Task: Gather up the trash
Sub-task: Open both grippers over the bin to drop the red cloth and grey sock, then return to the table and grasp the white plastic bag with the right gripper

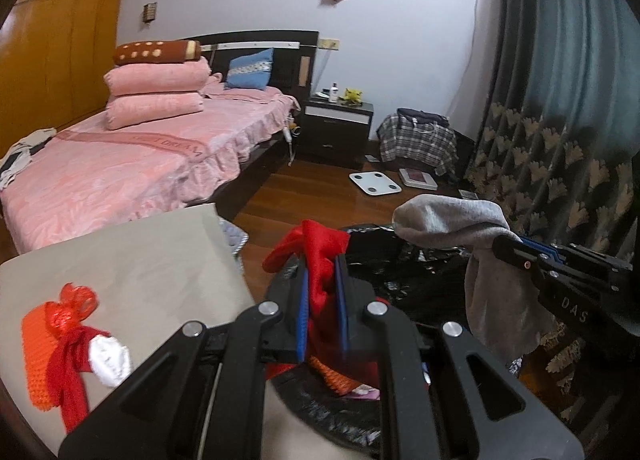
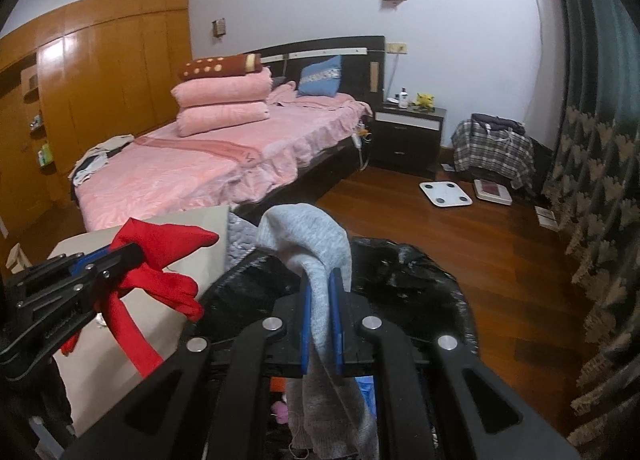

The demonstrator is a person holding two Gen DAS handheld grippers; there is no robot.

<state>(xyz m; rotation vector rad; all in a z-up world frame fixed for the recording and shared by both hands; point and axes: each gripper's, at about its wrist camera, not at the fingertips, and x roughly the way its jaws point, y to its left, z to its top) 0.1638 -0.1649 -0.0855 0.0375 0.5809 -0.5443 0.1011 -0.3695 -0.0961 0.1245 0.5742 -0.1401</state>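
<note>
My left gripper (image 1: pixel 322 266) is shut on a red cloth (image 1: pixel 316 248), which bunches above its blue pads and hangs down between them. My right gripper (image 2: pixel 320 280) is shut on a grey sock (image 2: pixel 308 236) that drapes over the pads and dangles below. Both are held over the open mouth of a black trash bag (image 2: pixel 404 280), (image 1: pixel 404 268); orange and pink scraps lie inside it. In the right wrist view the left gripper (image 2: pixel 132 252) shows at the left with the red cloth (image 2: pixel 160 260). In the left wrist view the right gripper (image 1: pixel 500 244) holds the sock (image 1: pixel 448 220) at the right.
A beige tabletop (image 1: pixel 140 260) at the left carries an orange mesh piece with red ribbon and white scrap (image 1: pixel 68 344). A pink bed (image 2: pixel 224 156), a dark nightstand (image 2: pixel 408 132), two scales (image 2: pixel 446 194) on the wooden floor and a patterned curtain (image 2: pixel 592 180) lie beyond.
</note>
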